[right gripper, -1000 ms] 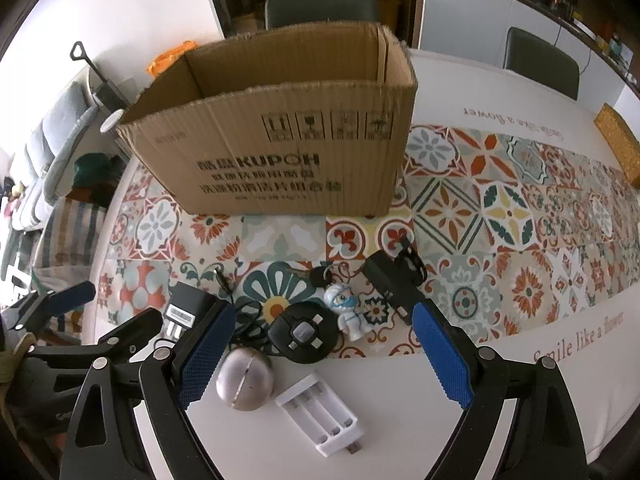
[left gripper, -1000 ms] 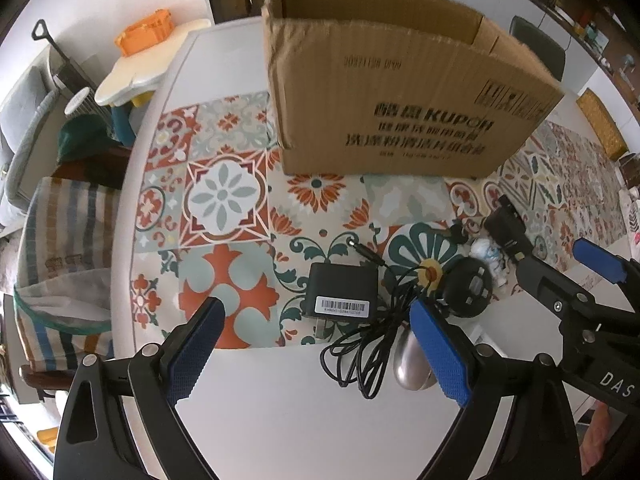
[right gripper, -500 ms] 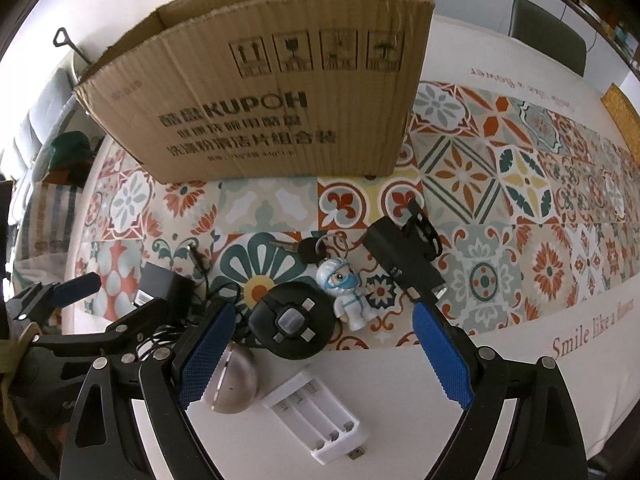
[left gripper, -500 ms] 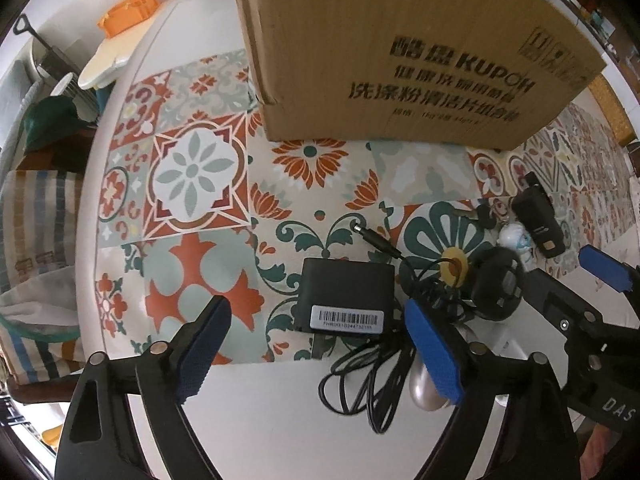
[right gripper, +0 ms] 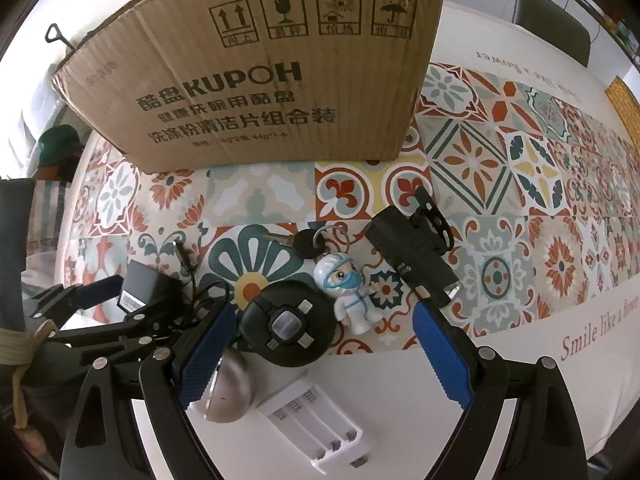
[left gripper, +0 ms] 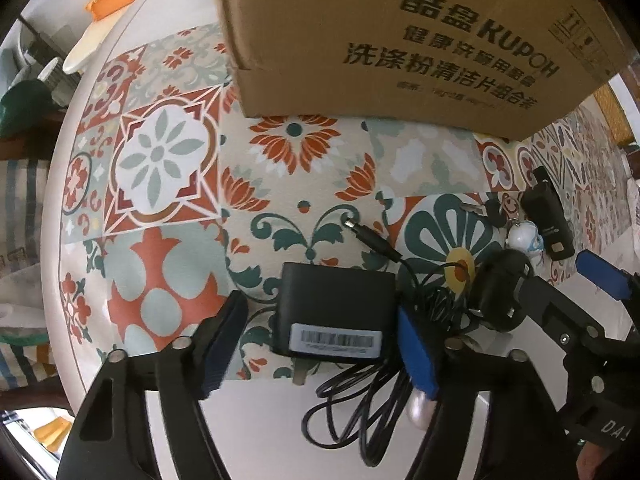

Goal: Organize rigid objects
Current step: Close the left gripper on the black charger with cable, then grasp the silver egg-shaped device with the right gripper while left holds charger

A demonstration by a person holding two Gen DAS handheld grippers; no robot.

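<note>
**A:** how far along is this? Looks like nothing's packed yet. The power adapter (left gripper: 336, 312), round black gadget (right gripper: 286, 324), astronaut figurine (right gripper: 348, 288) and battery charger (right gripper: 316, 432) all sit on the bench (right gripper: 520, 380), cardboard box (right gripper: 256, 80) at 12 o'clock.

**B:** yep, all left to do. Left claw (left gripper: 320, 344) is spread, straddling the adapter; right claw (right gripper: 320, 356) is spread around the gadget. Versus a second ago both dropped closer. Can't tell if the pads touch yet.
</note>
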